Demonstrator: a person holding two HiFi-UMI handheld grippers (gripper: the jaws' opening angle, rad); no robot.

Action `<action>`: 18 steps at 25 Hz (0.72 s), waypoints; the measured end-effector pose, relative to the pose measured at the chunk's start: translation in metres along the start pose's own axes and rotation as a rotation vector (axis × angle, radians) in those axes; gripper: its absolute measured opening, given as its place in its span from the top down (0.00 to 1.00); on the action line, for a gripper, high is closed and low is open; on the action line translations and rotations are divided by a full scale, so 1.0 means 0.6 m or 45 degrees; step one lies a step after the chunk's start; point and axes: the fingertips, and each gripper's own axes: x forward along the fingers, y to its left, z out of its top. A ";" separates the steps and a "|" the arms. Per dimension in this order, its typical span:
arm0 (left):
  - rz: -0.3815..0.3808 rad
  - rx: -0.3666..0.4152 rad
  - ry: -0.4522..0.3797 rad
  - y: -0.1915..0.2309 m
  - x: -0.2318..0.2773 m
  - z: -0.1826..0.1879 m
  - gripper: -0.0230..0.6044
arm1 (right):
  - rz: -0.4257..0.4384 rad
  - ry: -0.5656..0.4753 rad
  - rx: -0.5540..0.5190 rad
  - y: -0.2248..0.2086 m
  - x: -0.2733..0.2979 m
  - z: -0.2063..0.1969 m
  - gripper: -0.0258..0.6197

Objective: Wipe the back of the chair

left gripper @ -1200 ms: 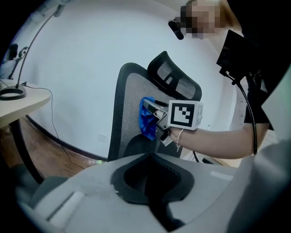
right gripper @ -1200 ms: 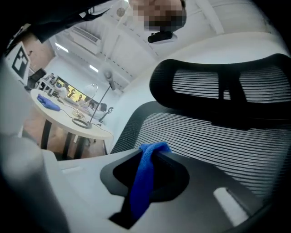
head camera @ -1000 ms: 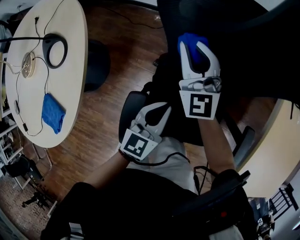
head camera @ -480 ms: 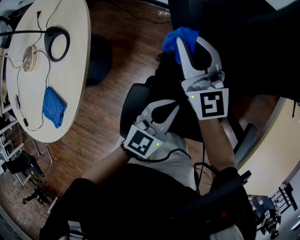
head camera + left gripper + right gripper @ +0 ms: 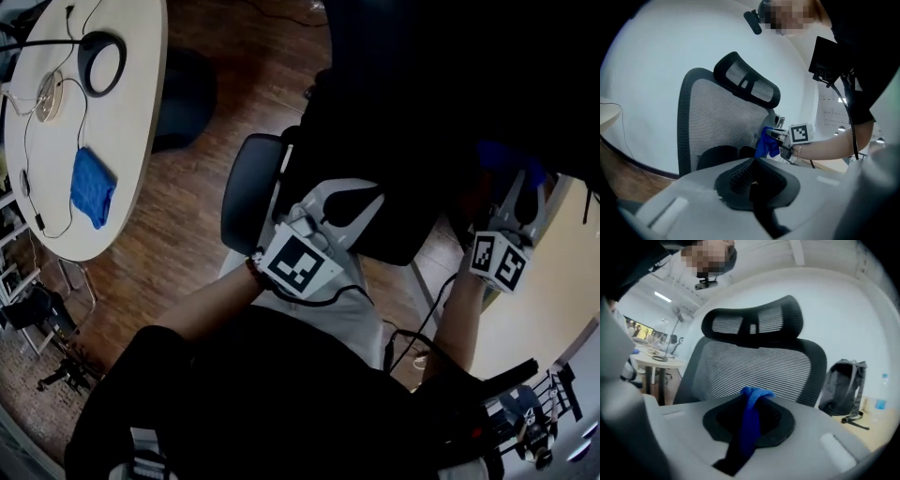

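A dark wooden floor [image 5: 192, 220] runs under a pale oval table [image 5: 127, 112] at 10 o'clock in the head view, where a spare blue rag [image 5: 92, 186] lies among cables. The chair's mesh backrest [image 5: 754, 369] stands upright and broad, its long axis vertical, with the headrest [image 5: 752, 322] above it. It sits dead ahead at 12 o'clock from the right gripper [image 5: 777, 136], whose jaws are clamped on a folded blue cloth [image 5: 749, 420]. From the left gripper view that cloth sits at the backrest's 3 o'clock edge, low down; whether it presses the mesh I cannot tell. The right forearm reaches in level from 3 o'clock, making it the nearer, working hand. The left gripper [image 5: 751, 177] hangs back by the seat, jaws together on nothing, pointed toward the backrest at 11 o'clock.
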 end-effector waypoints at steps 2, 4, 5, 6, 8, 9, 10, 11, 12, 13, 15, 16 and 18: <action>-0.062 0.031 -0.001 -0.028 0.023 0.006 0.95 | -0.081 0.022 0.044 -0.047 -0.015 -0.014 0.89; -0.111 0.097 -0.036 -0.057 0.042 0.019 0.95 | -0.081 0.039 0.058 -0.063 -0.015 -0.023 0.89; -0.131 0.138 -0.050 -0.072 0.048 0.027 0.95 | -0.063 0.049 0.060 -0.064 -0.010 -0.026 0.89; -0.150 0.185 -0.055 -0.086 0.051 0.036 0.95 | -0.043 0.060 0.064 -0.062 -0.003 -0.029 0.89; -0.193 0.291 -0.058 -0.109 0.047 0.058 0.95 | -0.022 0.079 0.080 -0.053 0.012 -0.029 0.89; -0.214 0.347 -0.064 -0.119 0.042 0.070 0.95 | -0.019 0.086 0.087 -0.046 0.018 -0.026 0.89; -0.233 0.399 -0.076 -0.128 0.036 0.083 0.95 | -0.016 0.091 0.091 -0.039 0.024 -0.024 0.89; -0.244 0.445 -0.090 -0.134 0.029 0.094 0.95 | -0.011 0.095 0.094 -0.032 0.030 -0.022 0.89; -0.250 0.479 -0.103 -0.139 0.024 0.104 0.95 | -0.004 0.098 0.097 -0.025 0.037 -0.019 0.89; -0.252 0.501 -0.113 -0.141 0.020 0.111 0.95 | 0.004 0.099 0.100 -0.018 0.042 -0.017 0.89; -0.256 0.503 -0.122 -0.138 0.014 0.121 0.95 | 0.009 0.099 0.104 -0.007 0.052 -0.012 0.89; -0.258 0.489 -0.118 -0.135 0.012 0.123 0.95 | 0.003 0.101 0.109 -0.006 0.055 -0.011 0.89; -0.258 0.483 -0.095 -0.128 0.009 0.126 0.95 | -0.022 0.106 0.125 -0.009 0.056 -0.012 0.89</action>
